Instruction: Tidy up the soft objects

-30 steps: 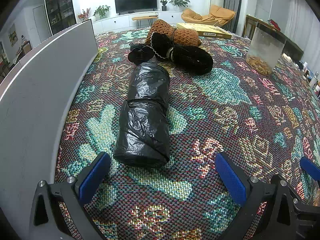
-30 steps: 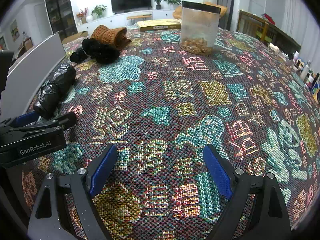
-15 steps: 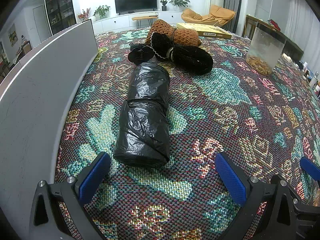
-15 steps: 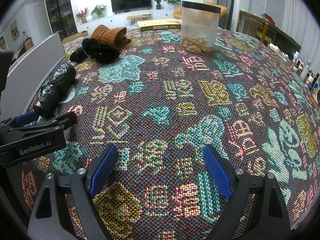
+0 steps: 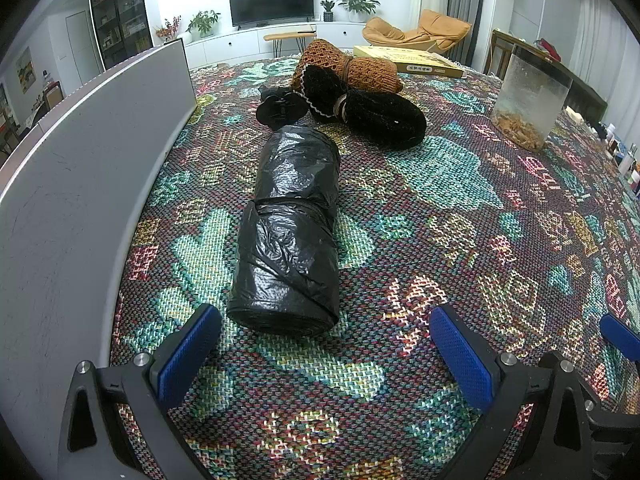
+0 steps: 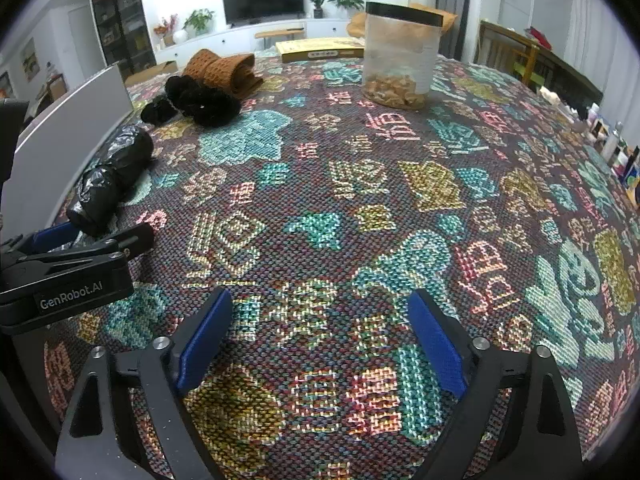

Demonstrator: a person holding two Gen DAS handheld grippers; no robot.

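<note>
Three soft things on the patterned cloth: one black bag roll, one black bundle, one brown bundle. Also one small dark item beside the black bundle, hard to identify. One jar with brownish contents at the bottom, one flat box, one grey panel along the left edge.

Roll lying lengthwise just ahead of the left gripper, near end close to its left blue pad, not touching. Brown bundle partly hidden behind the black one. Right edge of the cloth cut off by the lens.

Left gripper low over the cloth, jaws spread wide, empty. Right gripper likewise low, spread and empty, over bare cloth well apart from the roll.
</note>
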